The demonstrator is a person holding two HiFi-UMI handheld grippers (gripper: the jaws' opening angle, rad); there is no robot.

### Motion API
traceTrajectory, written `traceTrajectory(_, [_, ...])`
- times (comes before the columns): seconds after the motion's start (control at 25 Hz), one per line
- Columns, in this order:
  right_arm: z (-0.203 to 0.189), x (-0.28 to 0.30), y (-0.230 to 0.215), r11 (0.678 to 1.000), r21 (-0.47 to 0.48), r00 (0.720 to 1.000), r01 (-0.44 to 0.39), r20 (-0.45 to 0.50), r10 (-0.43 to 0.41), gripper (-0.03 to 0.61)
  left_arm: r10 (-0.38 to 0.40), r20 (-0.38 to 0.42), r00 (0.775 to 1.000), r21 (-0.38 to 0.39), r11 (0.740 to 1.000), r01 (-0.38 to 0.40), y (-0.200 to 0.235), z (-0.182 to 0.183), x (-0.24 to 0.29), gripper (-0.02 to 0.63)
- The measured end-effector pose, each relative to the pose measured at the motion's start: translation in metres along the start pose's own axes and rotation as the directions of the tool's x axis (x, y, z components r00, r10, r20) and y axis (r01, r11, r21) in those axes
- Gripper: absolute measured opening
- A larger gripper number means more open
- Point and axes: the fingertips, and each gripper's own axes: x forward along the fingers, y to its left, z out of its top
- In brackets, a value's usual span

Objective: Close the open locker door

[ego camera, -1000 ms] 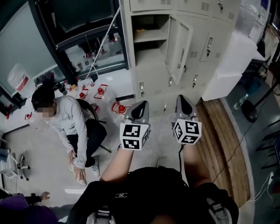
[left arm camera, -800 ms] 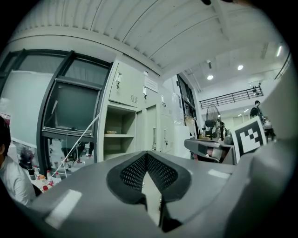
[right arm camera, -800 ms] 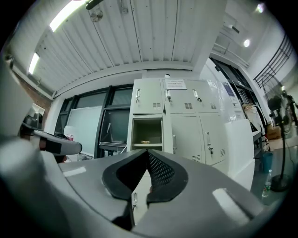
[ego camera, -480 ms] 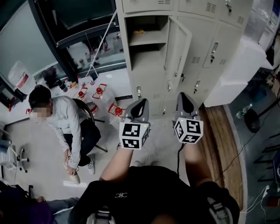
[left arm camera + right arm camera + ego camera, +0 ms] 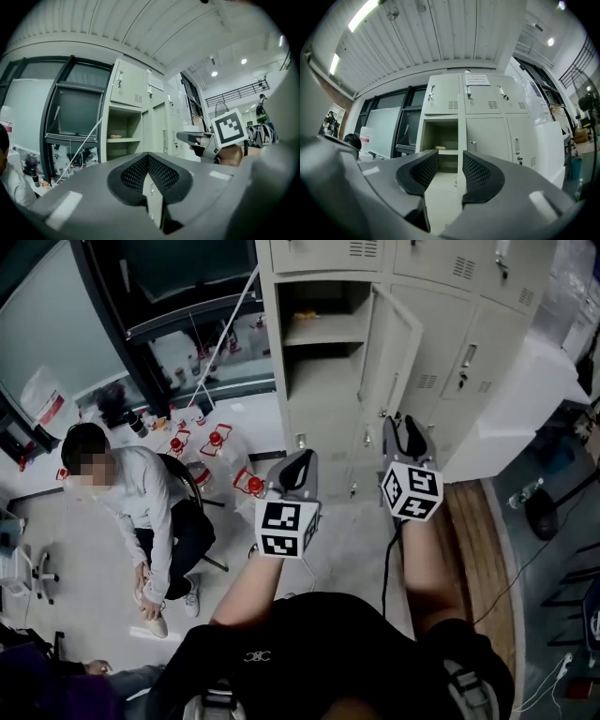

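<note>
From the head view, the locker door point(image 5: 392, 338) stands swung out from the open compartment point(image 5: 323, 329) in the pale locker bank point(image 5: 314, 423), hinged on its right side. The right gripper point(image 5: 404, 427) sits low and just beside the door's lower end; I cannot tell whether it touches. The left gripper point(image 5: 298, 465) hangs nearer the person holding it, in front of the lower lockers. A seated person point(image 5: 141, 507) is well apart to the left, out of the door's swing.

In the left gripper view, the left gripper point(image 5: 148, 161) has its jaws clenched together on nothing. Beyond them are the open compartment point(image 5: 123, 136) and the right gripper point(image 5: 192, 138).

In the right gripper view, the right gripper point(image 5: 451, 164) has its jaws released. They have just been opening, with nothing between them. The open compartment point(image 5: 440, 136) lies straight ahead through the gap, and the locker door point(image 5: 462, 140) appears close to edge-on.

The closing push seems not yet begun. With the jaws spread, one could snag the door's edge or latch and pull it crooked. A push low down or near the hinge would likely twist the thin panel instead of swinging it. Too hard a shove could bounce the door back open. A gripper left inside the frame could be pinched.
</note>
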Motion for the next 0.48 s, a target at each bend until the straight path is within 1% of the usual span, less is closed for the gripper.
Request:
traceTrajectory(0.2, [-0.014, 0.037, -0.018, 0.999, -0.034, 0.998, 0.031, -0.055, -0.033, 0.143, 0.030, -0.009, 1.000, -0.002, 1.000, -0.030, 0.015, -0.003, -0.001, 0.000])
traceTrajectory(0.48, [-0.030, 0.070, -0.026, 0.999, -0.039, 0.993, 0.017, -0.117, -0.021, 0.141, 0.077, -0.023, 0.997, -0.011, 0.997, -0.077, 0.035, -0.010, -0.005, 0.000])
